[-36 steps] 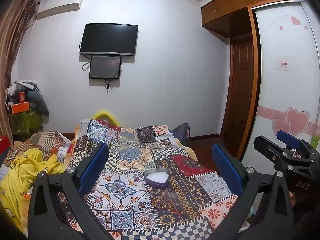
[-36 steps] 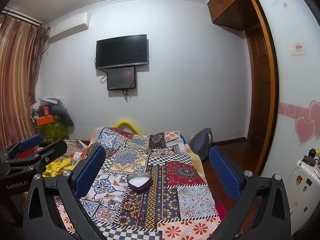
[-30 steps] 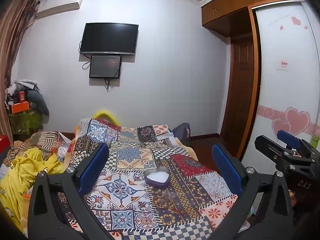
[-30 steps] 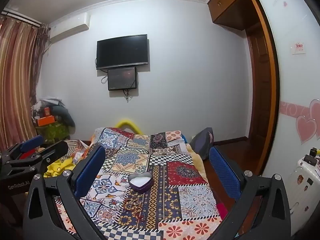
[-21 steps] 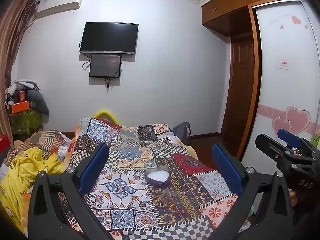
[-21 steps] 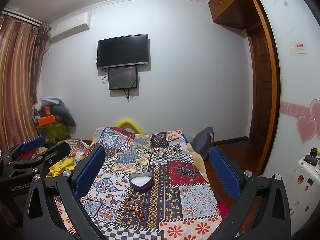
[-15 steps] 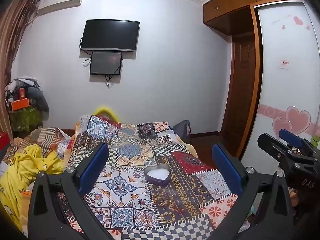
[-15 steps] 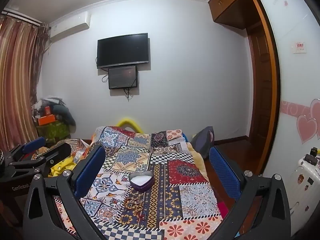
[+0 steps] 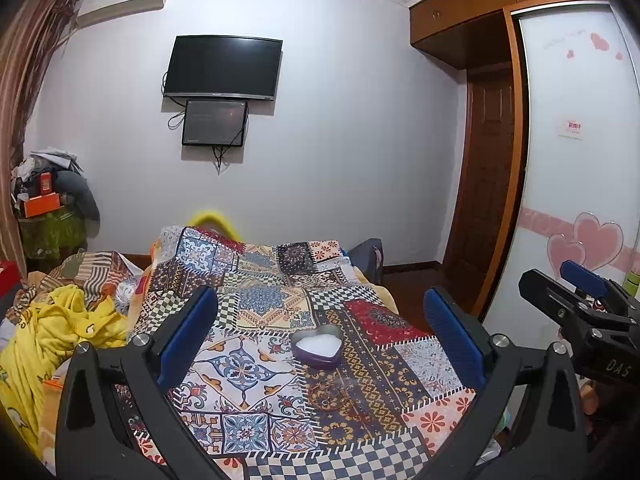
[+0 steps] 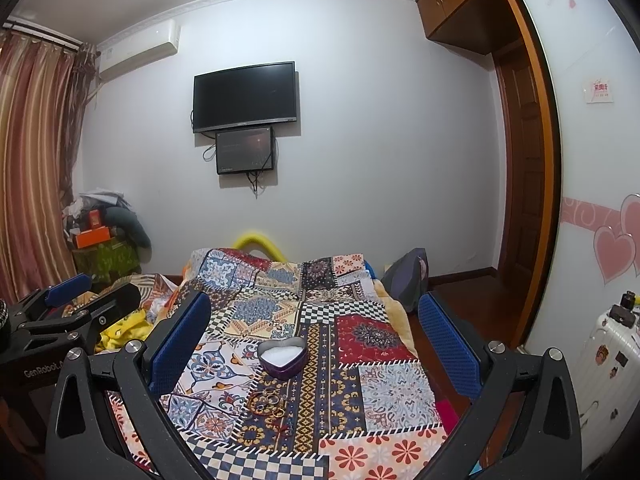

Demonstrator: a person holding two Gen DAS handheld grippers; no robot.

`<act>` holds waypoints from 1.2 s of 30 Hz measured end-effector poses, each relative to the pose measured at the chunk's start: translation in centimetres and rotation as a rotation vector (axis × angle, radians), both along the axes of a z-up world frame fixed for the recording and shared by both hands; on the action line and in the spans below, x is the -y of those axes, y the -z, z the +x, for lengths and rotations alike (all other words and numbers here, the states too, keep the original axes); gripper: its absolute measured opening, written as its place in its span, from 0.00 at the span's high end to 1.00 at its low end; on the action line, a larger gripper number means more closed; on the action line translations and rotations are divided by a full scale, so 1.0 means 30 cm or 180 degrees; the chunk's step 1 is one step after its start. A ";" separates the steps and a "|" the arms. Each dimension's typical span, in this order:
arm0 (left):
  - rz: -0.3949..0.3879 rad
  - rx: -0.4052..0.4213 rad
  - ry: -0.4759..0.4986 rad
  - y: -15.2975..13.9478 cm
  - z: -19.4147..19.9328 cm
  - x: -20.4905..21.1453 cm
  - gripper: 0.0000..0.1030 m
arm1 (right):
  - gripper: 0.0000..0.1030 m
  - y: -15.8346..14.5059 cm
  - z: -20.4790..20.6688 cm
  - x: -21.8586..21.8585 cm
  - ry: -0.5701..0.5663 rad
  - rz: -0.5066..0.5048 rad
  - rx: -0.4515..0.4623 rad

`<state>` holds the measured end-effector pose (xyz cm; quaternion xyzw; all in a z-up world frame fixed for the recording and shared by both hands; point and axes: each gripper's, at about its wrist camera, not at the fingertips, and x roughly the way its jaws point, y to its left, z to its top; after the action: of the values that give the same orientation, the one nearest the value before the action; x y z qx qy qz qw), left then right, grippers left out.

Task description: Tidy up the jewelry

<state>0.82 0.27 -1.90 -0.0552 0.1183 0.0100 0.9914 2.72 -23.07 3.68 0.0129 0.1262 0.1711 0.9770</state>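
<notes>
Both views are creeping slightly forward; I'm holding the left gripper (image 9: 320,334) and right gripper (image 10: 314,330) wide open, empty, with the jewelry pile (image 10: 269,400) lying on the patchwork quilt (image 10: 384,392) near its front edge, just before the heart-shaped tin (image 10: 283,356), nearer my right

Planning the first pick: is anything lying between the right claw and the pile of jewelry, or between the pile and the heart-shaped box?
Nothing visible does. The right claw hangs open above the patchwork quilt; the jewelry lies loose just in front of the heart-shaped box, with only bare quilt between them.
</notes>
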 end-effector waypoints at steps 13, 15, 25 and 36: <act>-0.0001 0.0004 0.0029 -0.021 -0.005 -0.004 0.00 | 0.00 0.000 0.000 0.000 -0.0001 0.0000 0.0002; 0.0001 0.0009 0.0033 -0.022 -0.008 -0.002 0.00 | 0.00 0.002 -0.001 0.002 -0.0003 0.0006 0.0006; 0.0013 0.0012 0.0034 -0.029 -0.013 0.002 0.00 | 0.00 0.002 0.000 0.003 -0.0004 0.0006 0.0008; 0.0011 0.0016 0.0042 -0.036 -0.011 0.006 0.00 | 0.00 -0.002 -0.005 -0.001 -0.0014 0.0001 -0.0001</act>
<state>0.50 0.09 -0.81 -0.0527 0.1162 0.0035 0.9918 2.56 -23.05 3.73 0.0128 0.1263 0.1733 0.9767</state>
